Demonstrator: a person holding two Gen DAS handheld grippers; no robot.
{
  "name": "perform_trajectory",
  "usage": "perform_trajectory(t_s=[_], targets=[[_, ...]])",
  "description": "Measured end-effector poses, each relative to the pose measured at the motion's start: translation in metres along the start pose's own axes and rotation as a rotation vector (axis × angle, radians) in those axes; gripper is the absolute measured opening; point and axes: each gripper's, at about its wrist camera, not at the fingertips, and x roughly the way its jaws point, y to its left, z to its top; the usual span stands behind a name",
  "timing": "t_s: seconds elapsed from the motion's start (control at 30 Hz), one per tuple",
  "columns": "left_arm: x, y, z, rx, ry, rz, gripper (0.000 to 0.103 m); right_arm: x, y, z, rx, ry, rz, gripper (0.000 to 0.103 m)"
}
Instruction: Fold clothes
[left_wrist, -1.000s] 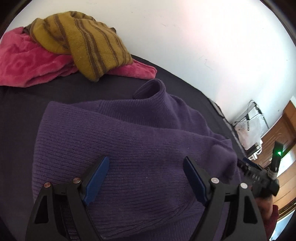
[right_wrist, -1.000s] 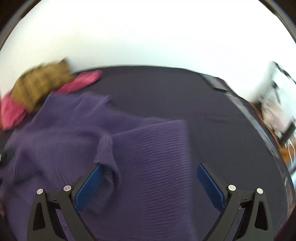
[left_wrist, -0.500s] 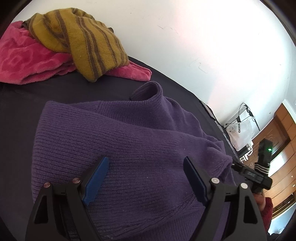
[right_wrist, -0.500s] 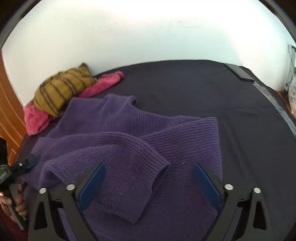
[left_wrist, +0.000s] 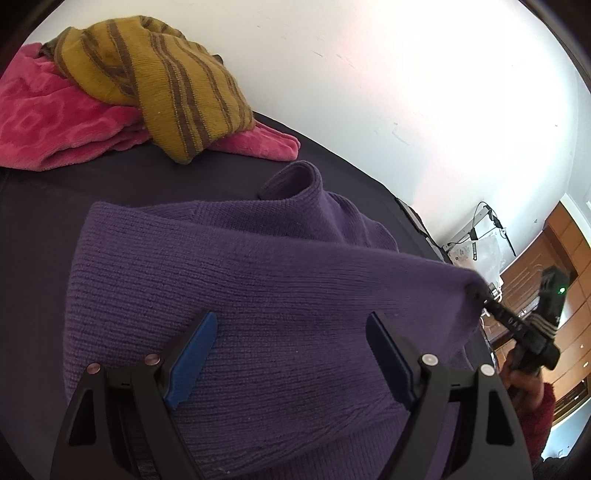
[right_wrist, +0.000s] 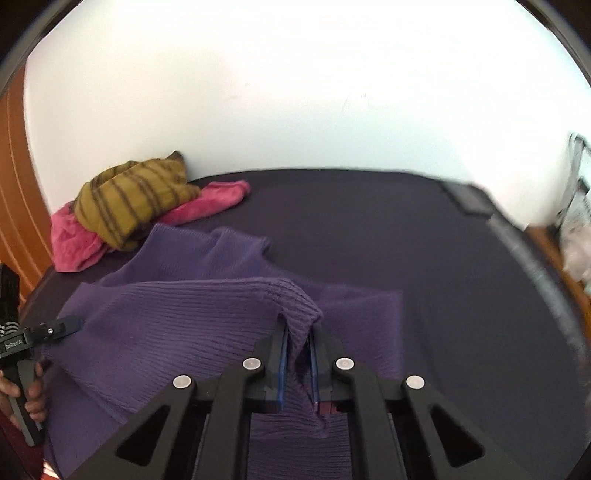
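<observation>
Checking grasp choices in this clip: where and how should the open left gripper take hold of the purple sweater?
Probably the near ribbed hem of the purple sweater, approached from the near side, low along the bed. That edge lies flat and free before the open left gripper, while the right gripper already pinches a raised fold at the other side.

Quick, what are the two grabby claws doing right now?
Left gripper: open, holding nothing, over the purple sweater.
Right gripper: shut on the purple sweater's cuff.
</observation>
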Motion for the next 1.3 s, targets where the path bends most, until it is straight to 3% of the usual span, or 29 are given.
perform_trajectory(t_s=[0.1,0.27,0.33,0.37,0.4,0.47,0.57,0.67,0.83,0.93,1.03,1.3], targets=[[0.001,0.0,0.0,0.004,0.001,0.0,0.086,0.002,-0.001,0.002,-0.034,0.017,-0.03,0.011],[0.002,0.001,0.0,0.007,0.003,-0.001,0.086,0.041,-0.01,-0.015,0.003,0.185,-0.017,0.016],[0.004,-0.001,0.0,0.015,0.005,0.005,0.087,0.042,-0.011,-0.018,0.005,0.186,-0.033,0.027],[0.004,-0.002,0.0,0.02,0.007,0.008,0.088,0.039,-0.012,-0.017,0.003,0.177,-0.052,0.042],[0.004,-0.002,0.0,0.023,0.008,0.01,0.088,0.035,-0.013,-0.016,0.0,0.167,-0.071,0.068],[0.005,-0.003,0.0,0.027,0.009,0.014,0.089,0.02,-0.012,-0.011,-0.007,0.111,-0.086,0.078],[0.006,-0.004,0.0,0.032,0.01,0.021,0.089,-0.007,-0.008,-0.006,-0.013,0.02,-0.061,0.078],[0.007,-0.007,0.0,0.039,0.011,0.031,0.089,-0.016,0.012,-0.006,-0.076,-0.011,0.01,0.078],[0.006,-0.006,0.0,0.037,0.011,0.029,0.089,0.009,0.049,-0.029,-0.197,0.1,0.103,0.078],[0.005,-0.004,0.0,0.027,0.008,0.016,0.089,0.03,0.048,-0.043,-0.185,0.195,0.115,0.08],[0.005,-0.003,0.0,0.024,0.007,0.013,0.089,0.027,0.035,-0.043,-0.136,0.187,0.156,0.081],[0.003,-0.002,-0.002,0.022,0.003,0.012,0.089,0.027,0.041,-0.044,-0.165,0.183,0.121,0.082]])
